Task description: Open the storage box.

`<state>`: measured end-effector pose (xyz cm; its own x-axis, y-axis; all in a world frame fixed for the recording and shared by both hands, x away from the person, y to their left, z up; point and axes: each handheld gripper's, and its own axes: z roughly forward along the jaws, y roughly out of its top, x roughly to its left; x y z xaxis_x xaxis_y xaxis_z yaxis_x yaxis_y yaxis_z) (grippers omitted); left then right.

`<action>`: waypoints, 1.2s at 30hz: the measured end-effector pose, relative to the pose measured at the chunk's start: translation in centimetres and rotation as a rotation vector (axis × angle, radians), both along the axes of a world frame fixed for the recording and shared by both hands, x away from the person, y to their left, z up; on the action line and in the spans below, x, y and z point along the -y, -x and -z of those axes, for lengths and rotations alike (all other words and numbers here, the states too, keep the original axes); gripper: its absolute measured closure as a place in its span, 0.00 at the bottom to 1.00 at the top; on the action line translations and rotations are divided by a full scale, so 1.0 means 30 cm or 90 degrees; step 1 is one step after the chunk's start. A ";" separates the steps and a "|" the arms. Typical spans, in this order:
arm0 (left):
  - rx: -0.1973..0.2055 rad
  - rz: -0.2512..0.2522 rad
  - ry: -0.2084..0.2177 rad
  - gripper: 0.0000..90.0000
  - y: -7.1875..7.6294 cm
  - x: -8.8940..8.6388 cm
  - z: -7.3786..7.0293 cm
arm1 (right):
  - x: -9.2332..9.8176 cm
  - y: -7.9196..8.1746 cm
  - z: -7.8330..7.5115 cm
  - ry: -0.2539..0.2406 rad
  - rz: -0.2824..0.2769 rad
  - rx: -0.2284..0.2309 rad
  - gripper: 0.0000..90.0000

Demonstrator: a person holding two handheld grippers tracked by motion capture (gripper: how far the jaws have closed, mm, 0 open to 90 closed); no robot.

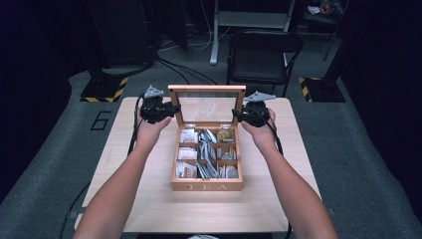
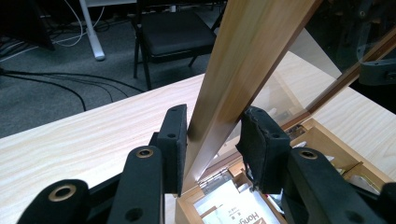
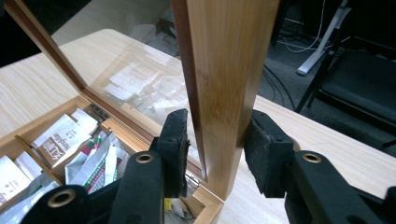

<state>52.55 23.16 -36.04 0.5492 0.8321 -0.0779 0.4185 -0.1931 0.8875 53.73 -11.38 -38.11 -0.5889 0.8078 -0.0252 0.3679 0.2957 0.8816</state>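
**Two grippers on the raised lid of a tea box**

Nearest the viewer, the person's forearms reach in over the light wooden table (image 1: 149, 209). Ahead of them sits the tea box (image 1: 207, 186), its front wall marked "TEA", standing at the middle of the table. Its compartments hold paper tea bags (image 1: 188, 153) and sachets, some white, some with green and red print.

At the back edge of the box, the lid (image 1: 207, 89), a wooden frame around a clear pane, stands upright on its hinges. The left gripper (image 1: 169, 110) is at the lid's left frame post; in the left gripper view its jaws are pinched on that post (image 2: 233, 84), both pads against the wood. The right gripper (image 1: 240, 115) is at the right post; in the right gripper view the post (image 3: 224, 93) stands between the jaws, the left pad against its inner face and the right pad at its outer face, pinching it.

Beyond the table stand a black chair (image 1: 263, 55) and cables on the grey floor (image 1: 348, 149).
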 end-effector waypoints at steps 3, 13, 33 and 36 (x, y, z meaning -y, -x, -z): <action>-0.001 -0.002 0.003 0.69 -0.003 0.000 0.000 | 0.005 -0.008 0.004 -0.011 -0.005 -0.004 0.67; -0.019 -0.009 0.007 0.68 -0.015 0.004 0.003 | 0.003 -0.015 -0.002 0.015 -0.011 -0.002 0.70; -0.054 -0.023 -0.003 0.71 -0.056 0.005 0.066 | 0.008 -0.056 0.014 -0.004 0.000 -0.012 0.72; -0.055 -0.021 0.004 0.71 -0.048 -0.008 0.070 | 0.011 -0.067 0.014 -0.009 0.000 -0.016 0.73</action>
<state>53.97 23.40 -38.13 0.5121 0.8492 -0.1287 0.4993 -0.1724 0.8491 55.73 -11.71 -38.52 -0.5893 0.8079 0.0010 0.3907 0.2839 0.8757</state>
